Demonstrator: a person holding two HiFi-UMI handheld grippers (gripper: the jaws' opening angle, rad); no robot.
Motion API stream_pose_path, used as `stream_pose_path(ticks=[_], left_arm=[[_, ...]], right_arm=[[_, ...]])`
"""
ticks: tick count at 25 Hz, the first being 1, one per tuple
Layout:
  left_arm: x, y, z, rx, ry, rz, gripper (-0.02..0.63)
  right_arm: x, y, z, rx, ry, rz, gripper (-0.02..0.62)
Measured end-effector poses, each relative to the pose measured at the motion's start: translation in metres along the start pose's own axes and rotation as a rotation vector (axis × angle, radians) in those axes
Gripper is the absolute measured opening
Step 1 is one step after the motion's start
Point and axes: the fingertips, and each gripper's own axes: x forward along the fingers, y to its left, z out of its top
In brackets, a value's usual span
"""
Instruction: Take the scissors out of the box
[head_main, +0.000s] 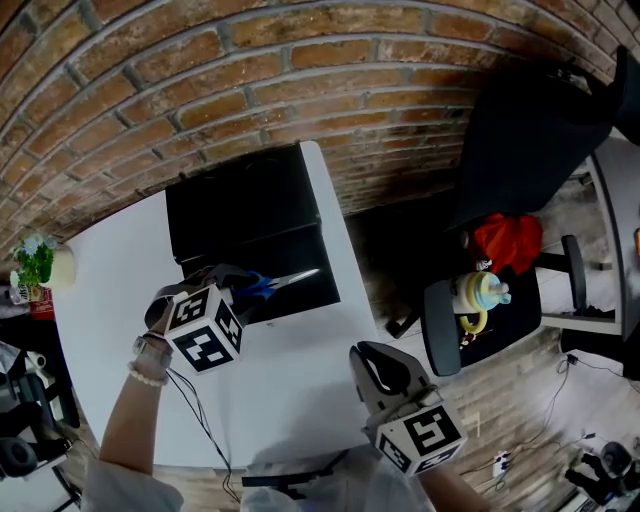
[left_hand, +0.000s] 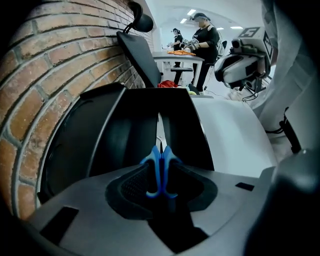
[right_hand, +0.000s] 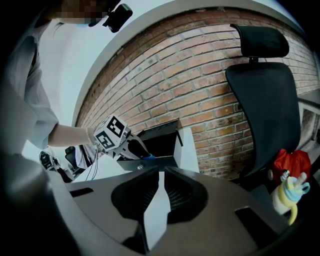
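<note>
The scissors (head_main: 268, 285) lie in the box (head_main: 240, 215) against its front edge, blue handles between the released jaws of the left gripper (left_hand: 161, 172); the right gripper (right_hand: 159, 172) is barely parted, empty. A skewed clench could twist them, snagging the 2 blades on that edge

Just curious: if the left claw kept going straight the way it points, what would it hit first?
The scissors: their blue handle stands between the open jaws of the left claw. Beyond them, probably the floor of the black box, though depth is hard to judge.
</note>
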Motion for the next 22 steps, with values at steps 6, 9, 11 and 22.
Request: stream_pose_path(ticks=[6,9,11,22], left_arm=[[0.003,-0.005,-0.001,0.007,0.017,-0.048,0.124],[0.003,-0.006,-0.001,-0.001,0.019,-0.068,0.105],[0.002,-0.006,0.0,-0.004,0.018,-0.07,0.103],[-0.02,-0.003,0.002,-0.039,-0.04,0.002,0.1]], right_arm=[[-0.001,-0.005,-0.001,0.001,0.002,-0.018,0.061],[-0.002,-0.006,0.0,0.002,-0.003,-0.022,0.061],[-0.004,-0.007,0.0,0.001,-0.005,-0.025,0.061],[-0.01,0.0,0.006,-0.029,-0.015,-0.021,0.061]])
